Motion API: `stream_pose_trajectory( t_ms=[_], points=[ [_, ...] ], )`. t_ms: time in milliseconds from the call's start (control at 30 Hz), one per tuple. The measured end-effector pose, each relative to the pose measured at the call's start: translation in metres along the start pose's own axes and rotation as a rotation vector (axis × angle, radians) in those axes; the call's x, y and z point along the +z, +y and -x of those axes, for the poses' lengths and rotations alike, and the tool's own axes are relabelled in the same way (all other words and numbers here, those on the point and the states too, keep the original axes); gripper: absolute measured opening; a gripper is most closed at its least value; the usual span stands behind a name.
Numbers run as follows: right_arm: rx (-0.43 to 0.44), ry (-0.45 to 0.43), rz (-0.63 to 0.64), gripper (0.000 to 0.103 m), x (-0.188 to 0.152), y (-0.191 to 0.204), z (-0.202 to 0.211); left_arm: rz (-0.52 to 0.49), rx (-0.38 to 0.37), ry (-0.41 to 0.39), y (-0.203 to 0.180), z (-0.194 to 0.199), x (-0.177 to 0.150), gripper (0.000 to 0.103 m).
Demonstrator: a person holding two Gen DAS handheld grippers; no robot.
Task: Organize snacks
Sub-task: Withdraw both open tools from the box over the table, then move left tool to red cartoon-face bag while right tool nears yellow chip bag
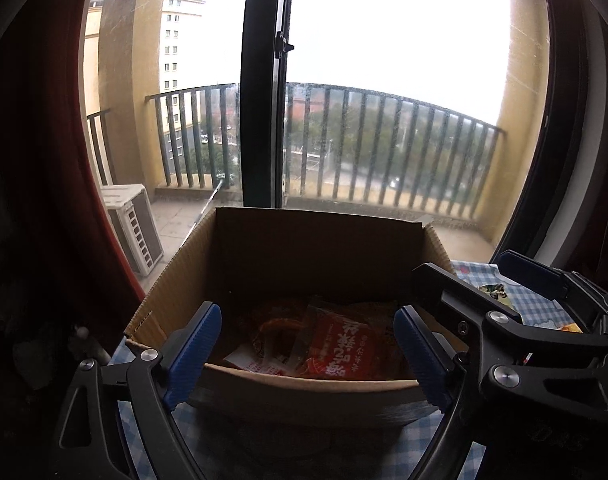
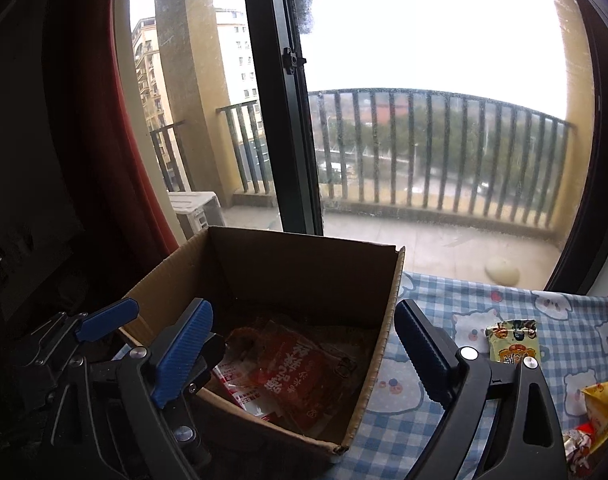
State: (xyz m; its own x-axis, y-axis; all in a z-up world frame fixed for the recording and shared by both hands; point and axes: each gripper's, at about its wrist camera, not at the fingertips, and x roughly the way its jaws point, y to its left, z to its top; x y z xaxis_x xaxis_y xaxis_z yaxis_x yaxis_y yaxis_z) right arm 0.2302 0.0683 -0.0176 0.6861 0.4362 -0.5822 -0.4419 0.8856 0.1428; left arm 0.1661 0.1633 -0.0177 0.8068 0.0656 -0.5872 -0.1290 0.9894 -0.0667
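An open cardboard box [image 1: 264,390] stands on a blue checked tablecloth [image 2: 444,308] and shows in the right wrist view too [image 2: 384,344]. Inside lie several snack packets, the top one red with white writing [image 1: 344,346], also in the right wrist view [image 2: 296,376]. My left gripper [image 1: 306,354] is open and empty, hovering at the box's near rim. My right gripper [image 2: 304,352] is open and empty, with the box's right wall between its fingers. A yellow snack packet [image 2: 514,340] lies on the cloth to the right, and another yellow and red packet [image 2: 600,412] at the far right edge.
The table stands against a glass balcony door with a dark frame [image 1: 264,120]. A red curtain [image 1: 44,160] hangs on the left. The right gripper's body [image 1: 544,320] shows in the left wrist view, close beside the box's right side.
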Motion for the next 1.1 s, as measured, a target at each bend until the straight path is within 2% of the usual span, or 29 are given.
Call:
stream_pose_trajectory(
  t_ms=[333,567,1100],
  points=[
    [-0.030,-0.044,-0.007,0.094,-0.016,-0.022,0.072,-0.011,-0.047,-0.021,-0.043,0.043,-0.012,0.095],
    [-0.082,-0.057,0.017,0.095,-0.034,-0.047,0.119,-0.046,-0.096,-0.034,-0.083,0.063,-0.027,0.098],
    [-0.192,-0.074,-0.006,0.097,-0.089,-0.127,0.197,-0.175,-0.233,-0.025,-0.203,0.088,-0.072,0.101]
  ],
)
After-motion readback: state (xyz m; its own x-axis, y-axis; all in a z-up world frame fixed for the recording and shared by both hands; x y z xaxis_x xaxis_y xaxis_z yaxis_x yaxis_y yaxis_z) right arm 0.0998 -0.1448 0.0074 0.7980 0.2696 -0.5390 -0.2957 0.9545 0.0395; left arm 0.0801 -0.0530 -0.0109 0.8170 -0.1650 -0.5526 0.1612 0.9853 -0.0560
